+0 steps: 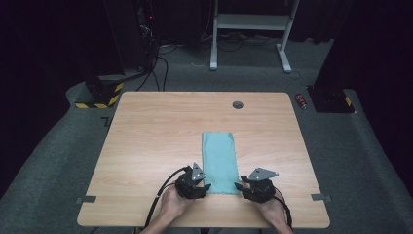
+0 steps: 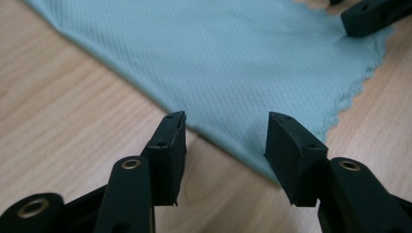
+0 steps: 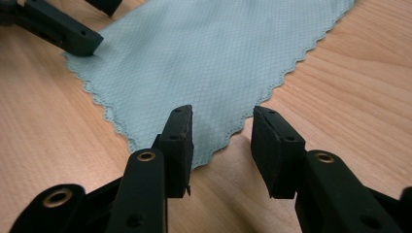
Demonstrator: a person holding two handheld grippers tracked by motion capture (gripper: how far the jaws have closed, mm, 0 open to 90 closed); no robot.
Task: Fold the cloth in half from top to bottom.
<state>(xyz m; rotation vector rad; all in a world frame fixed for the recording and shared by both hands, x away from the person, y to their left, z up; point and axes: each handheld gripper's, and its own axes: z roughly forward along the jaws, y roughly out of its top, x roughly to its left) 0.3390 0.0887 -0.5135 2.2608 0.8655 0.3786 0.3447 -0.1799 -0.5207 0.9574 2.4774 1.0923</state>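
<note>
Teal cloth (image 1: pixel 220 162) laid flat on worktop (image 1: pixel 146 146). Left hand-held gripper (image 2: pixel 227 133) and right hand-held gripper (image 3: pixel 222 128) positioned at near corners (jaws apart, nothing gripped).

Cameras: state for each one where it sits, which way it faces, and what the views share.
High view: above the person's side, looking forward and down on the table; both hands and grippers enter at the bottom.
Left gripper view: on the left gripper, looking along its open jaws at the cloth.
Right gripper view: on the right gripper, likewise.
Shared: the cloth's near corners.
</note>
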